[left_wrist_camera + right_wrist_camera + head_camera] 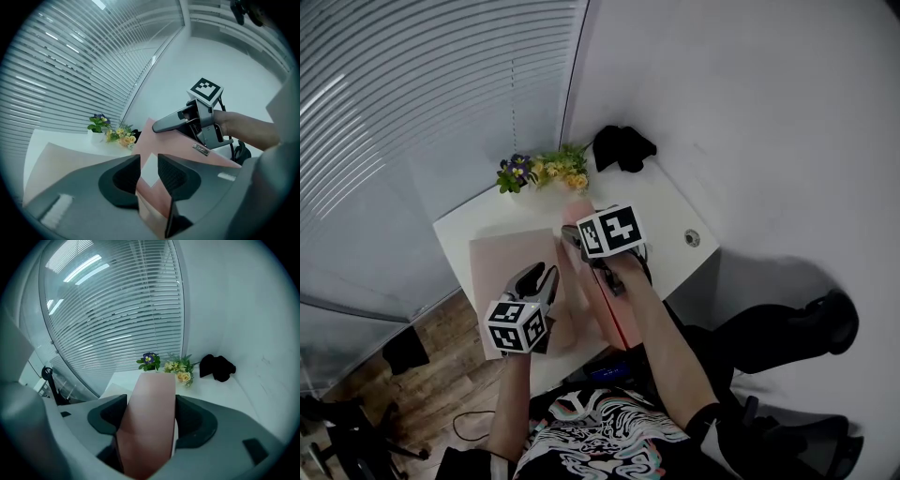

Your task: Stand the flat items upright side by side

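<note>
With left tongs (149, 171) pinching the pink board's (161, 140) near corner and right tongs (150, 413) clamped across its top, I steady it upright mid-frame on the tabletop (666, 202), presumably against tipping.

**Left arm** (510, 398): your bare forearm reaches away from you on the near left.

**Left gripper** (149, 164): pointed toward the far side, its marker cube (516, 325) facing up. The jaws stand narrow, closed on the edge of a pink sheet (151, 208) set deep between them.

**Right arm** (667, 361): your bare forearm stretches farther out, to the right of the left one.

**Right hand** (236, 129): wrapped round the gripper's handle.

**Right gripper** (151, 404): tilted downward, its marker cube (610, 231) on top. The jaws stand wide, pressed on both faces of a pink flat item (147, 427).
</note>
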